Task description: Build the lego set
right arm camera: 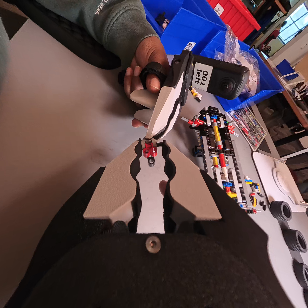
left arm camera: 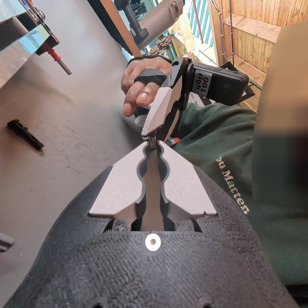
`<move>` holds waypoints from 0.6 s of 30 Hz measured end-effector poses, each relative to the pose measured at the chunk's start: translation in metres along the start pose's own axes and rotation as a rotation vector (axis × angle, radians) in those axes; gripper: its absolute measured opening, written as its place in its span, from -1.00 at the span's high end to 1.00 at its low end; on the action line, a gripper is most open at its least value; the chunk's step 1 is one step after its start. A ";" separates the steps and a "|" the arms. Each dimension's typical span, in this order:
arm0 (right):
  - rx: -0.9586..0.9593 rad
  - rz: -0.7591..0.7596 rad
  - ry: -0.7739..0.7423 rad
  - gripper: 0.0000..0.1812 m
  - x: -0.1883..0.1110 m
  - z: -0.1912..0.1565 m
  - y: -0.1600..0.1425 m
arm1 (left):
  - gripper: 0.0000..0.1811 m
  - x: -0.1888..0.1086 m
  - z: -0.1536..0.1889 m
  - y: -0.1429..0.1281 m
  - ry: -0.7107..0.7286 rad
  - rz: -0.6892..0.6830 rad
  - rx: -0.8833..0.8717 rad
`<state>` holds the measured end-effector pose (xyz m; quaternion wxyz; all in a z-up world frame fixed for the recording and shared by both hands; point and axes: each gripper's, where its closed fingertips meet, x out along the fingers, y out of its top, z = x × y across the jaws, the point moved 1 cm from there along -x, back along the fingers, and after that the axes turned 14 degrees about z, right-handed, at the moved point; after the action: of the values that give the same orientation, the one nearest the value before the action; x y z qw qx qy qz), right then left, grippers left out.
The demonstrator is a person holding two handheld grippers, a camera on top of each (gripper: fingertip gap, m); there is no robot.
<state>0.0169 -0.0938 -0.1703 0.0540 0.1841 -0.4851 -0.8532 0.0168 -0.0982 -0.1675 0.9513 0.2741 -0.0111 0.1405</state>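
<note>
In the right wrist view my right gripper [right arm camera: 151,143] is shut on a small red connector [right arm camera: 149,150] with a black piece [right arm camera: 151,162] hanging under it. My left gripper [right arm camera: 147,138] comes down from above and its tips meet the top of that connector. In the left wrist view my left gripper [left arm camera: 152,143] is shut on a small black part [left arm camera: 152,143], and the right gripper [left arm camera: 148,135] meets it tip to tip. The partly built lego chassis [right arm camera: 216,141] lies on the table to the right; its end with a red axle shows in the left wrist view [left arm camera: 51,50].
Black tyres [right arm camera: 281,212] stand at the right table edge beside a white tray [right arm camera: 280,175]. Small loose pieces [right arm camera: 253,188] lie by the chassis. Blue bins [right arm camera: 188,28], a plastic bag [right arm camera: 236,50] and a booklet [right arm camera: 250,126] are behind. A black piece [left arm camera: 25,133] lies on the table. Both grippers' tips are close together, under 4 cm apart.
</note>
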 end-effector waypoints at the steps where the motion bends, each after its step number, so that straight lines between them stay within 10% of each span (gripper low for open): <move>1: 0.008 -0.002 -0.004 0.76 0.000 0.001 0.000 | 0.95 0.000 0.000 0.001 0.001 0.004 -0.001; 12: 0.080 0.091 -0.081 0.67 -0.017 0.019 0.007 | 0.95 -0.004 0.001 0.015 0.010 0.078 0.033; 18: 0.150 -0.030 -0.016 0.71 -0.027 0.012 -0.023 | 0.93 -0.008 -0.036 0.002 0.334 -0.137 0.587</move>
<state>0.0399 -0.0647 -0.1768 0.0232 0.1882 -0.5454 -0.8164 0.0067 -0.0794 -0.1973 0.8278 0.5095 0.2039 0.1164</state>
